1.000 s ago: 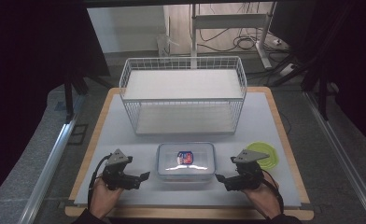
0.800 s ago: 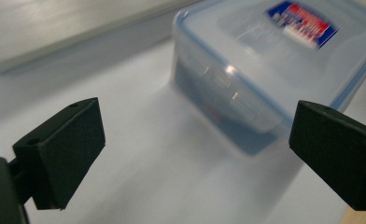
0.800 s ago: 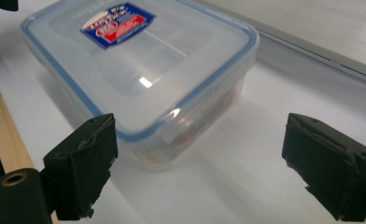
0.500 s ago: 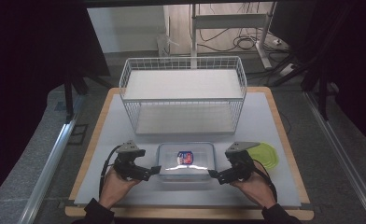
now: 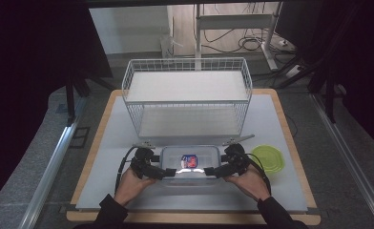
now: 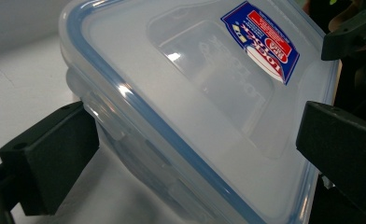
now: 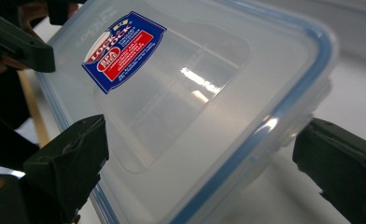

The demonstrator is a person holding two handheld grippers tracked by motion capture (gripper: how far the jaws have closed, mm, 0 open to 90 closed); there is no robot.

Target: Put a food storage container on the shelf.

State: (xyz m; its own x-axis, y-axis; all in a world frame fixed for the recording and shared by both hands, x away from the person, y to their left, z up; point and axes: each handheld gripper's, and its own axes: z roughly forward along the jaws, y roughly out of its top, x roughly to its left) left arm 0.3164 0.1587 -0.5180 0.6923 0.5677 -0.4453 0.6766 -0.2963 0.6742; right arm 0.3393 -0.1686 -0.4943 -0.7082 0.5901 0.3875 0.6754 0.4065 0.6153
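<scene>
A clear plastic container (image 5: 191, 155) with a blue-sealed lid and a red and blue sticker (image 5: 189, 159) lies flat on the white mat near the front. My left gripper (image 5: 168, 172) is at its near-left corner and my right gripper (image 5: 209, 171) at its near-right corner, pointing toward each other. In the left gripper view the container (image 6: 195, 93) sits between the wide jaws of the left gripper (image 6: 190, 149). The right gripper's (image 7: 200, 163) jaws have just been closing a little around the container (image 7: 195, 93); a small gap shows at one jaw. Neither visibly presses.
A white wire basket (image 5: 187, 95) stands behind the container, close to its far edge. A round green lid (image 5: 269, 158) lies just right of my right hand. The white mat (image 5: 109, 143) rests on a wooden board whose front edge is near the person's forearms.
Both hands have moved inward from the container's sides. The jaws, earlier apart from it, now straddle its two near corners. The container has not shifted.
</scene>
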